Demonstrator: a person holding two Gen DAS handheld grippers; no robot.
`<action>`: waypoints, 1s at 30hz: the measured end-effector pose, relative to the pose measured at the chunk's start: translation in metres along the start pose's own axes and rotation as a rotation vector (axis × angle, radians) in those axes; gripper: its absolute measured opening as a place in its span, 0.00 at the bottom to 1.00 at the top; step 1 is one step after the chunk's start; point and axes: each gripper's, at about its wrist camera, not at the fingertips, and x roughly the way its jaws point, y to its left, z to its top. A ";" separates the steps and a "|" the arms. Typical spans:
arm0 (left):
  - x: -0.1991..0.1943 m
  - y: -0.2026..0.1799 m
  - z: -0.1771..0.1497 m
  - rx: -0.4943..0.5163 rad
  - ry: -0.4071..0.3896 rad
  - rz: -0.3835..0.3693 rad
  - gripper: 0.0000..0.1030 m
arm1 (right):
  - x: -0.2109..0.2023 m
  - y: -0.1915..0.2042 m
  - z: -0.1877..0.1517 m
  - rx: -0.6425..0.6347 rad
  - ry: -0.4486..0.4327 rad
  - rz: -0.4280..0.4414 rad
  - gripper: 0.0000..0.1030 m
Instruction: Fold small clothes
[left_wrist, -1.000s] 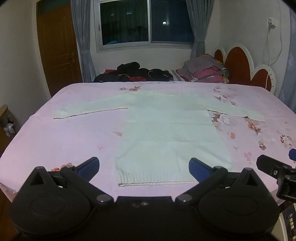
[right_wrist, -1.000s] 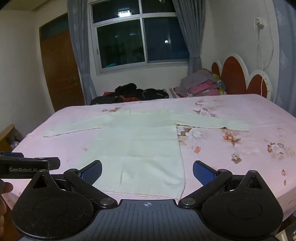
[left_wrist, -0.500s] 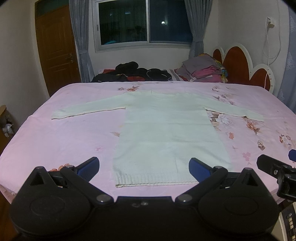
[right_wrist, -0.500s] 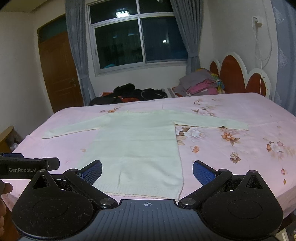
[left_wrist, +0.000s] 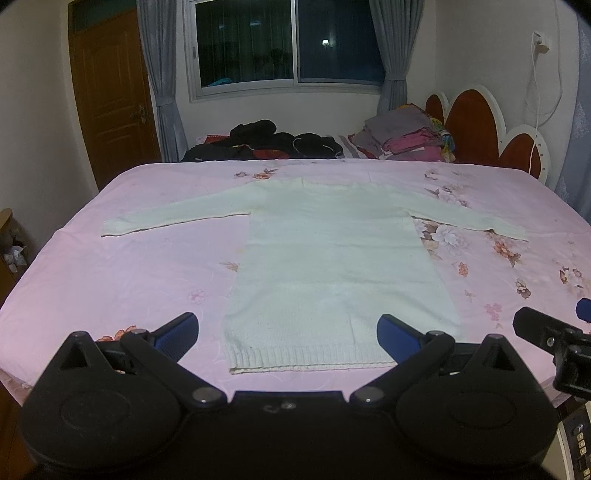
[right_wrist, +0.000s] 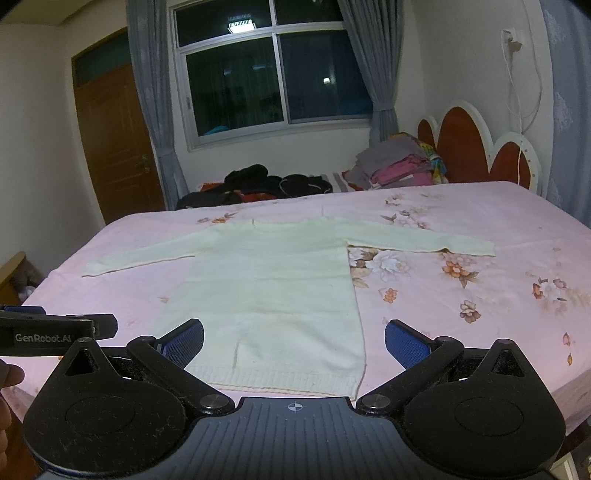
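A pale cream long-sleeved sweater (left_wrist: 332, 258) lies flat on the pink floral bedsheet (left_wrist: 110, 280), both sleeves spread out sideways, hem nearest me. It also shows in the right wrist view (right_wrist: 269, 280). My left gripper (left_wrist: 288, 332) is open and empty, held above the bed's near edge over the hem. My right gripper (right_wrist: 293, 339) is open and empty, just before the hem's right part. The right gripper's tip shows at the right edge of the left wrist view (left_wrist: 546, 332), and the left gripper shows at the left edge of the right wrist view (right_wrist: 55, 328).
A pile of dark clothes (left_wrist: 266, 142) and a stack of folded clothes (left_wrist: 402, 136) sit at the far side of the bed. A red and white headboard (left_wrist: 480, 125) stands at the right. A wooden door (left_wrist: 110, 96) and a window (left_wrist: 288, 44) are behind.
Both cameras have risen and tilted a little, so the sweater sits slightly lower and farther in view. Both grippers stay open. The sweater has not moved.
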 end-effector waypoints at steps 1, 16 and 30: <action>0.001 -0.001 0.000 -0.001 0.001 0.000 1.00 | 0.002 -0.001 0.000 0.002 0.002 0.000 1.00; 0.006 -0.006 0.001 -0.001 0.006 0.006 1.00 | 0.008 -0.001 0.003 0.006 0.005 0.004 1.00; 0.013 -0.007 0.001 -0.001 0.013 0.007 1.00 | 0.013 -0.002 0.006 0.010 0.006 0.002 1.00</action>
